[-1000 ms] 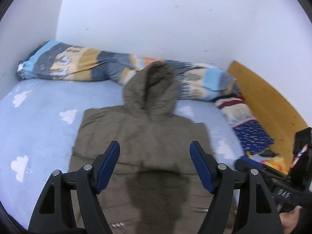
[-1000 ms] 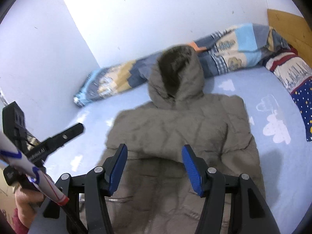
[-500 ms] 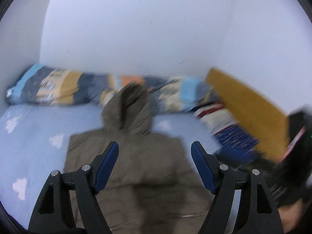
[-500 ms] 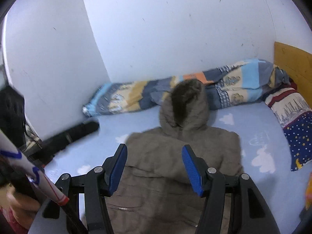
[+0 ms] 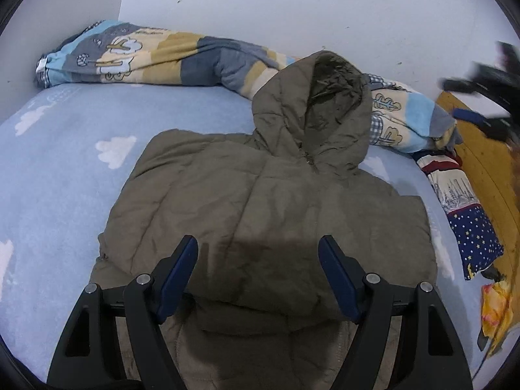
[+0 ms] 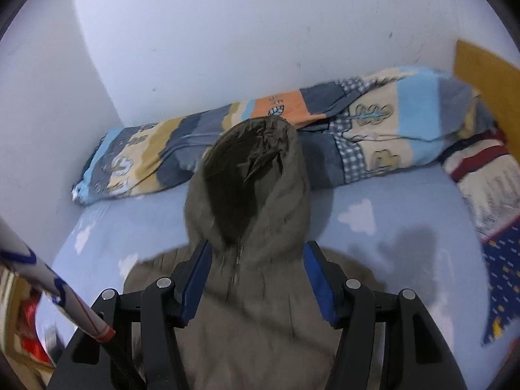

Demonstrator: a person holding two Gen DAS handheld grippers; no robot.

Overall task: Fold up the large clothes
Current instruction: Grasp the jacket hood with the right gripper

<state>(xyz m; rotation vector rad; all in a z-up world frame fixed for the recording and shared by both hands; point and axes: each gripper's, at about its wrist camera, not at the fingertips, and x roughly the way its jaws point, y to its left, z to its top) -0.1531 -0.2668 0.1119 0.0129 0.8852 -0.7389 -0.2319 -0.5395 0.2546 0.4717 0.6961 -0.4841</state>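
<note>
Left tool, black-framed with blue pads: jaws spread apart, nothing between the pads, hanging over the lower body of the olive-green quilted hooded jacket. Right tool, same black frame and blue pads: jaws also apart and gripping nothing, poised over the jacket's collar, framing the zip and the base of the hood; whether the pads brush the fabric cannot be told.

Jacket spread front-up on the light blue bed sheet with white cloud prints, zip closed up to the neck, sleeves folded in so the body forms a rough rectangle. Hood open and dark inside, its top resting against the rolled patchwork blanket in blue, tan, grey and orange lying along the white wall at the far edge of the bed.

Beside the blanket, on the right: a pillow printed with red stripes, a city skyline and navy fabric with stars, just against the yellow wooden headboard. Blurred black shape at the upper right of the left wrist view, too smeared to identify. White tube with blue and red markings crossing the lower left of the right wrist view.
</note>
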